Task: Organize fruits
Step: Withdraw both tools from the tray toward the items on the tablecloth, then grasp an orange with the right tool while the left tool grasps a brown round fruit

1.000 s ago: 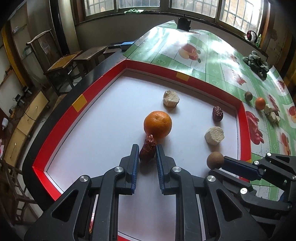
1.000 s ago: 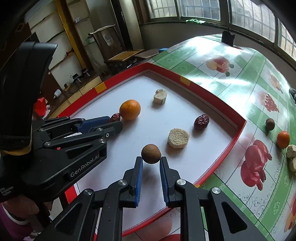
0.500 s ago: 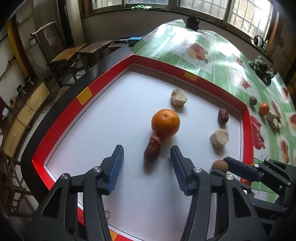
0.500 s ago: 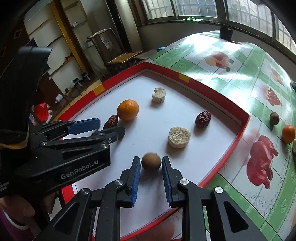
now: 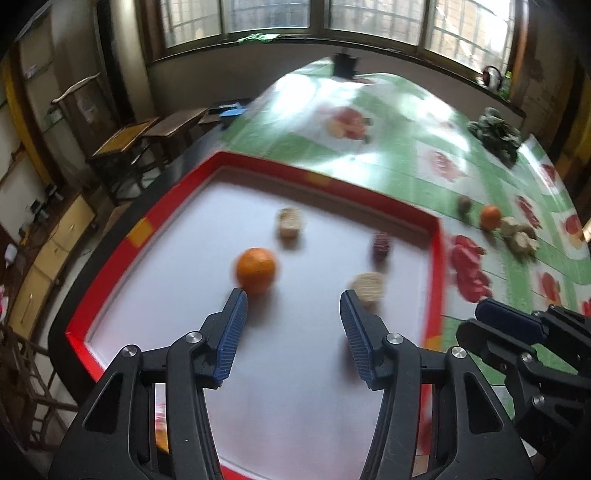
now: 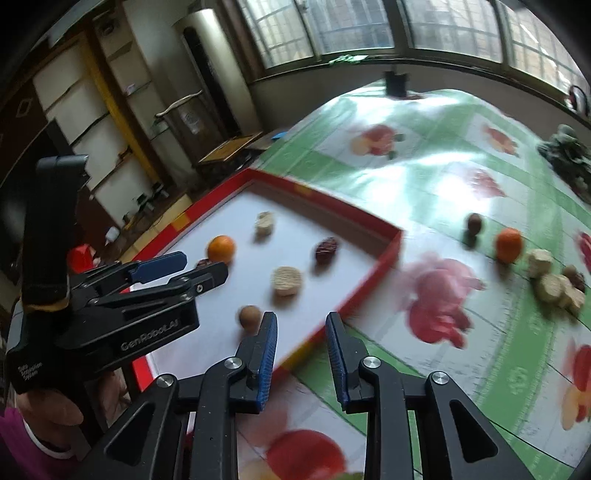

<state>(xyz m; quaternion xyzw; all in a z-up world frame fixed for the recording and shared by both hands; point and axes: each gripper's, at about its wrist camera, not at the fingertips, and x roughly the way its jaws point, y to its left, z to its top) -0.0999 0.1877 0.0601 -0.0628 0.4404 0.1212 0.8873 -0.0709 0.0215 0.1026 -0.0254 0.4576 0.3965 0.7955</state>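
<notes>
Both black two-finger grippers hang with blue pads spread apart and nothing between them: the left gripper point(image 5: 293, 317) above the red-rimmed white tray point(image 6: 373, 258), the right gripper point(image 6: 301, 341) over its near edge. An orange point(image 5: 256, 269), a small brown round fruit point(image 6: 249, 316), a dark red date point(image 6: 327, 250) and two pale cut chunks lie scattered in the tray; more fruit sits on the green patterned tablecloth point(image 6: 424, 173).

A green fruit-print tablecloth point(image 6: 424, 192) covers the counter; wooden desks point(image 5: 147, 136) stand beyond its left edge under windows point(image 5: 332, 14).
</notes>
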